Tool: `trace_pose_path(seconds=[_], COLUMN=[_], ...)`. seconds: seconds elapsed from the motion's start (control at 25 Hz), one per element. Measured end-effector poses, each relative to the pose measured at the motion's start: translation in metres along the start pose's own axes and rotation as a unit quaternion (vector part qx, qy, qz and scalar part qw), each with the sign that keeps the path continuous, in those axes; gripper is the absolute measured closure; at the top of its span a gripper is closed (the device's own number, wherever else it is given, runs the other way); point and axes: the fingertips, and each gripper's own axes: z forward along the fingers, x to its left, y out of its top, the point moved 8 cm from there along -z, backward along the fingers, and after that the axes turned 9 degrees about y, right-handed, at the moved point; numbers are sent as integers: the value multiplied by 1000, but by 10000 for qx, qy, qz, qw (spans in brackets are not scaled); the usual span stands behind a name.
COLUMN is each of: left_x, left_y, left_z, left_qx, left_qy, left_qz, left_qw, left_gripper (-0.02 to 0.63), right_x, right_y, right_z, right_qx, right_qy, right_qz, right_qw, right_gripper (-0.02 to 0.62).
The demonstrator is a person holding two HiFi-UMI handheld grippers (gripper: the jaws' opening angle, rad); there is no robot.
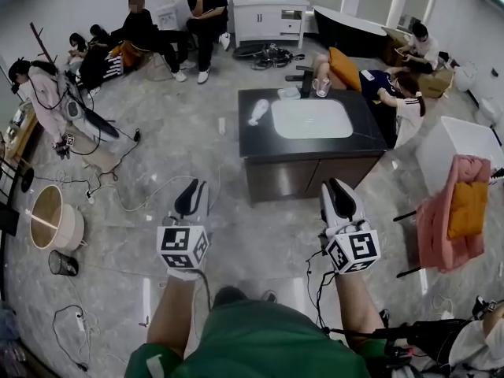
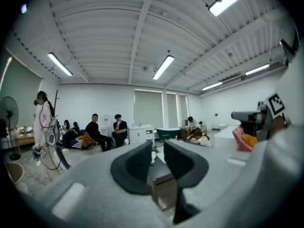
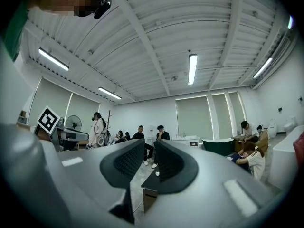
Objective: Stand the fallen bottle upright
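A white bottle [image 1: 257, 113] lies on its side on the black vanity counter [image 1: 260, 144], just left of the white sink basin [image 1: 311, 119]. Both grippers hang in front of the counter, well short of it and above the floor. My left gripper [image 1: 191, 198] is shut, its jaws nearly together with nothing between them. My right gripper [image 1: 340, 199] is shut as well and holds nothing. Through the slit of the left gripper [image 2: 157, 161] the bottle [image 2: 153, 156] shows far off. In the right gripper view it is a small white spot [image 3: 157, 174] on the counter, past the gripper [image 3: 149, 163].
A faucet [image 1: 304, 75] and a clear cup [image 1: 321, 87] stand behind the basin. People sit on the floor right of the counter [image 1: 398, 93]. A pink chair [image 1: 450, 215] stands at the right, a round tub [image 1: 51, 219] and cables [image 1: 118, 187] at the left.
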Motion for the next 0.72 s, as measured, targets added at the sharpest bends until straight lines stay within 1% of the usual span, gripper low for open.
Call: trace_pose_path(seconds=[0.2, 0.32, 0.44, 0.56, 0.72], left_x=[0, 3, 8, 24, 57], left_y=[0, -5, -11, -17, -21], left_z=[9, 27, 48, 78, 122], left_qx=[55, 103, 143, 148, 146], left_qy=[82, 68, 14, -28, -85], left_qz=[60, 45, 1, -51, -121], left_qw=[9999, 9999, 9999, 9999, 9998], left_gripper=[532, 532, 532, 532, 532], right_x=[-15, -25, -32, -39, -47], right_y=[-5, -13, -21, -28, -33], right_z=[7, 21, 37, 64, 111], right_qx=[-102, -70, 11, 100, 168], right_qy=[33, 33, 10, -45, -146], right_qz=[86, 196, 201, 202, 190], right_qw=[9999, 9998, 9998, 9997, 9996], right_gripper=[523, 523, 523, 523, 523])
